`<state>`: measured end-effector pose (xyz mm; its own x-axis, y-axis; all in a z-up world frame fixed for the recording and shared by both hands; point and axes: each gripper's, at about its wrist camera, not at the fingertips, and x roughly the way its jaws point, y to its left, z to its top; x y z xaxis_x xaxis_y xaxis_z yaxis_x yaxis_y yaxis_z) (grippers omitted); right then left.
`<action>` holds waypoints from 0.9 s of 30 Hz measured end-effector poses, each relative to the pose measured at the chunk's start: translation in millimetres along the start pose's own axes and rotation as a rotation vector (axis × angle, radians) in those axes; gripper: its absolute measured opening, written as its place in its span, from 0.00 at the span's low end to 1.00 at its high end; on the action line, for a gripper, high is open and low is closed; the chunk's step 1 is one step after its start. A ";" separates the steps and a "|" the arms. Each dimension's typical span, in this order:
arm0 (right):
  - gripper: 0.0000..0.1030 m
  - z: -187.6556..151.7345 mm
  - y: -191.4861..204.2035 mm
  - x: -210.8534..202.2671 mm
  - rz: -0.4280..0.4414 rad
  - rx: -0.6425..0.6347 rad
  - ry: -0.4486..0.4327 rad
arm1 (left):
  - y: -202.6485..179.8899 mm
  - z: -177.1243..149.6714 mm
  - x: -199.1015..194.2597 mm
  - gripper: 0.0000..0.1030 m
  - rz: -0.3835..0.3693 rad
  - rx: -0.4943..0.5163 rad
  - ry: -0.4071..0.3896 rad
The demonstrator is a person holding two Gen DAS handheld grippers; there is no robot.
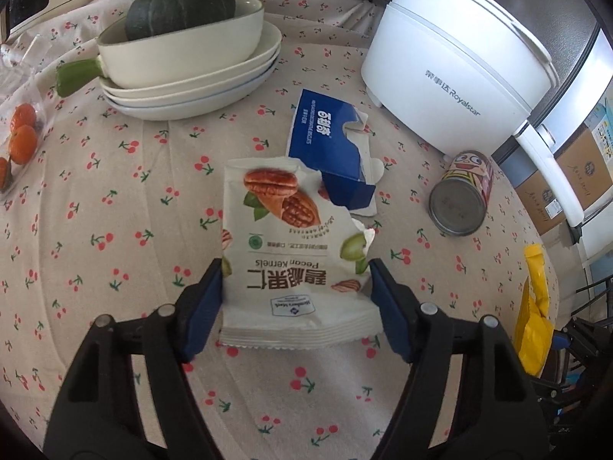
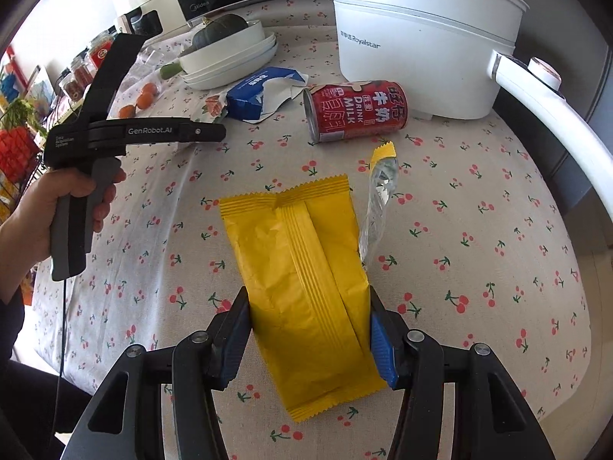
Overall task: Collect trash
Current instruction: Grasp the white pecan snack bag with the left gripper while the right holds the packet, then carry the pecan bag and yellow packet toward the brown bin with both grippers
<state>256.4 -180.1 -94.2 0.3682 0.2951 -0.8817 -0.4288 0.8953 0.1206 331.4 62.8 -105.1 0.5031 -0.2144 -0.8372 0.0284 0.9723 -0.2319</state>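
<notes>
Between the fingers of my left gripper (image 1: 297,299) lies the torn pecan kernels bag (image 1: 291,253), flat on the cherry-print tablecloth (image 1: 115,230); the blue pads stand at its two edges and seem to touch them, but I cannot tell if they already press. My right gripper (image 2: 308,329) holds the yellow wrapper (image 2: 306,287) across its width, half closed on it. I judge the collecting as only begun: the torn blue biscuit box (image 1: 329,142), the red milk can (image 2: 356,111) on its side and a small clear wrapper (image 2: 379,199) are still on the table, beyond the bag, near the white cooker (image 1: 459,57).
</notes>
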 end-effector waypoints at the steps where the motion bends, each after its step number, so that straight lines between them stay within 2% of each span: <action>1: 0.55 -1.1 0.6 -4.3 -0.005 0.002 -0.002 | -0.7 -4.4 -6.3 0.72 0.000 0.001 -0.005; 10: 0.55 -24.8 16.7 -57.1 -0.014 0.057 -0.036 | -12.2 -60.7 -69.6 0.72 -0.047 0.007 -0.007; 17: 0.55 -57.1 35.7 -92.3 -0.049 0.079 -0.055 | -27.3 -110.6 -116.4 0.72 -0.055 0.079 -0.015; 27: 0.55 -113.0 38.4 -120.9 -0.060 0.174 -0.086 | -53.9 -160.2 -136.2 0.72 -0.092 0.139 0.016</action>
<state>102.2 -219.1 -34.5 0.4608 0.2602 -0.8485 -0.2575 0.9541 0.1528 123.0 24.7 -57.9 0.4788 -0.3031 -0.8240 0.1930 0.9519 -0.2380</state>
